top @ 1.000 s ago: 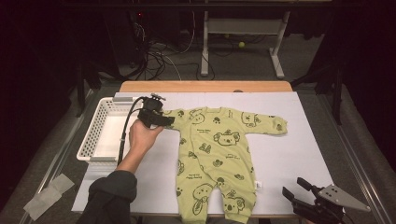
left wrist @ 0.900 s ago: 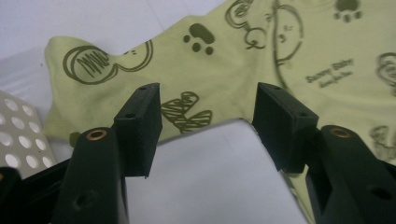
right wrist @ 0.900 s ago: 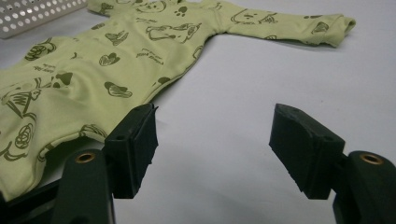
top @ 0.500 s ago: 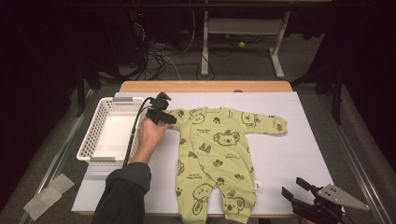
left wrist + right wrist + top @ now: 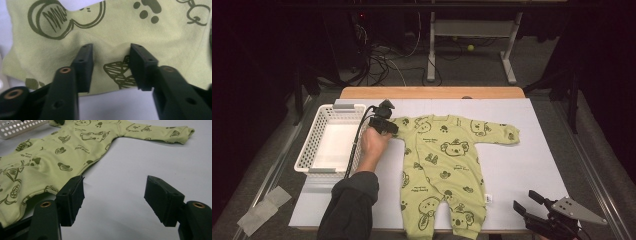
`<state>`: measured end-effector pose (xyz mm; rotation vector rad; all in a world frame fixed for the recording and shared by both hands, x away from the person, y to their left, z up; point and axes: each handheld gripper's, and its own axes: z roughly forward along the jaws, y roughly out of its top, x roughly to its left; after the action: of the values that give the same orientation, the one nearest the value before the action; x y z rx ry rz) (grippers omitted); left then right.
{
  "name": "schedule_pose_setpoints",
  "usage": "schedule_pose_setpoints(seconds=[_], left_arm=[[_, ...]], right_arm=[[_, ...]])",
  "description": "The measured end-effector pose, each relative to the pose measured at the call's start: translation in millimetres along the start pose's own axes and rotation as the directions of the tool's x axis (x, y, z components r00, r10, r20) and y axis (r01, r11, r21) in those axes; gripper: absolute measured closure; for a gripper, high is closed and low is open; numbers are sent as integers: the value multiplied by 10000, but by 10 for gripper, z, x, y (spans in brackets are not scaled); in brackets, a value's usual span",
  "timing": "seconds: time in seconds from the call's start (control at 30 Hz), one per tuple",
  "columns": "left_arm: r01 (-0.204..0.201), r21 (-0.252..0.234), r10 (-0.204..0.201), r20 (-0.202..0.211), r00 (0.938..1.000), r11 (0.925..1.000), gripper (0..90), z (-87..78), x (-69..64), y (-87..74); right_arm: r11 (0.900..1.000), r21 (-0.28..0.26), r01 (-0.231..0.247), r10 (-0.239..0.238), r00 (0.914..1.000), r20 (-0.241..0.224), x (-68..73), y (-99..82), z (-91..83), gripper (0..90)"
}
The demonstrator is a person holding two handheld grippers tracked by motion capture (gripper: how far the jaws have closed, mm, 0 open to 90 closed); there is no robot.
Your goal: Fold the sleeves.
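A light green baby onesie (image 5: 447,165) with dark koala prints lies spread flat on the white mat (image 5: 522,160). My left gripper (image 5: 388,125) rests tips-down on the onesie's left sleeve, beside the basket. In the left gripper view the sleeve cloth (image 5: 150,32) puckers between the two pads (image 5: 86,62). The jaws have just been closing, and a gap still shows between the pads, so the left gripper (image 5: 110,50) is open. My right gripper (image 5: 526,201) hovers open at the mat's near right corner. It (image 5: 115,185) holds nothing, and the onesie (image 5: 62,152) lies to its left.
A white perforated basket (image 5: 307,155) stands at the mat's left edge, also seen as the basket (image 5: 17,128) in the right gripper view. The wooden table edge (image 5: 432,92) runs along the back. A grey paper scrap (image 5: 262,210) lies on the floor at left.
The left hand has moved forward and down onto the onesie's left sleeve. The right gripper has kept still.
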<state>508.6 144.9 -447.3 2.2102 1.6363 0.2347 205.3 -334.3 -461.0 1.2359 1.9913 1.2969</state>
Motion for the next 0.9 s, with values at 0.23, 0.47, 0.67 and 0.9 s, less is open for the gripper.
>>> schedule_pose_setpoints(seconds=[0.23, 0.47, 0.67, 0.9], left_arm=[[249, 140, -254, 383, 9989, 9996, 821, -3, 12, 15], [191, 90, -197, 634, 9978, 9998, 839, -40, 26, 24], [-457, -539, 502, 847, 9951, 9975, 839, -262, -132, 91], [-1665, -1079, 1785, 1131, 9774, 9801, 838, -487, -445, 181]], right_arm=[[10000, -15, 28, -28, 10000, -48, 7, 1, 0, 326], [10000, 10, -21, 21, 10000, -70, 0, 2, 5, 325], [10000, 7, 14, -14, 10000, -55, 6, 2, 3, 325], [10000, 5, 17, -17, 10000, -48, 7, 2, 3, 325]])
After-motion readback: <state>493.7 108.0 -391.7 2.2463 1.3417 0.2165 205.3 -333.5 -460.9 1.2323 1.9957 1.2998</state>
